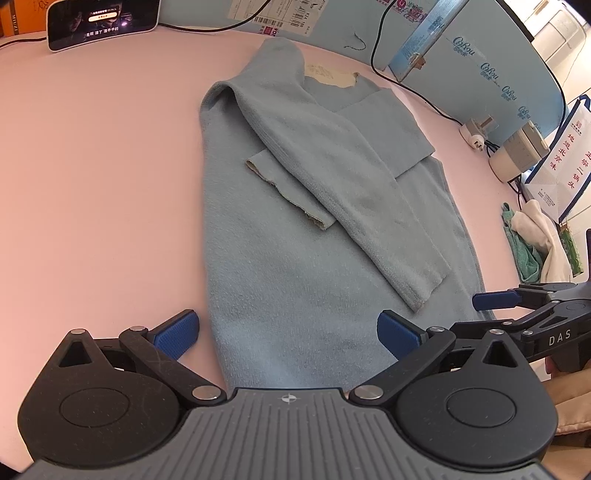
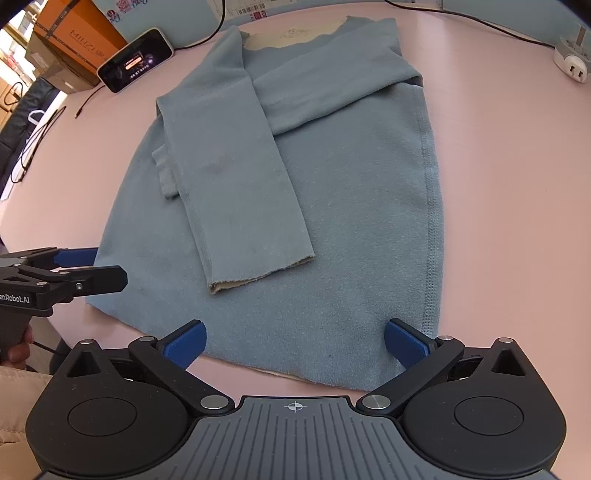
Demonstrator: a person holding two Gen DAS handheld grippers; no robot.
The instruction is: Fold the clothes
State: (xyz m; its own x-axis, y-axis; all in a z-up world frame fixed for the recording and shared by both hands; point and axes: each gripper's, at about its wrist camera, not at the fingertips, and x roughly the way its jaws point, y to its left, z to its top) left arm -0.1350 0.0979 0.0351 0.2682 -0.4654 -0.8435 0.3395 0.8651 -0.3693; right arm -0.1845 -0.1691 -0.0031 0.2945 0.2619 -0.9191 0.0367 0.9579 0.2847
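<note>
**Q:** What lies on the desk?

**A:** A blue-grey long-sleeved top, spread flat on the pink surface, neckline at the far end and hem nearest me. Both sleeves are folded in across the chest; the upper sleeve runs diagonally toward the hem and its cuff shows a beige lining.

**Q:** How stands your left hand-held gripper?

**A:** Wide, holding nothing. Its blue pads straddle the hem end of the top: one pad over bare desk just beside the garment's edge, the other over the fabric. I cannot tell whether either pad touches.

**Q:** And the right hand-held gripper?

**A:** Also spread to its full width and empty. Its pads hang over the near hem, one beside the stitched side seam, the other at the hem's edge over the desk.

**Q:** Are the two grippers near each other?

**A:** Side by side along the hem; each appears at the margin of the other's view.

**Q:** What surrounds the garment?

**A:** A phone with a lit screen at the far desk edge, black cables, a white plug adapter, an orange carton, and folded cloths to the right.
</note>
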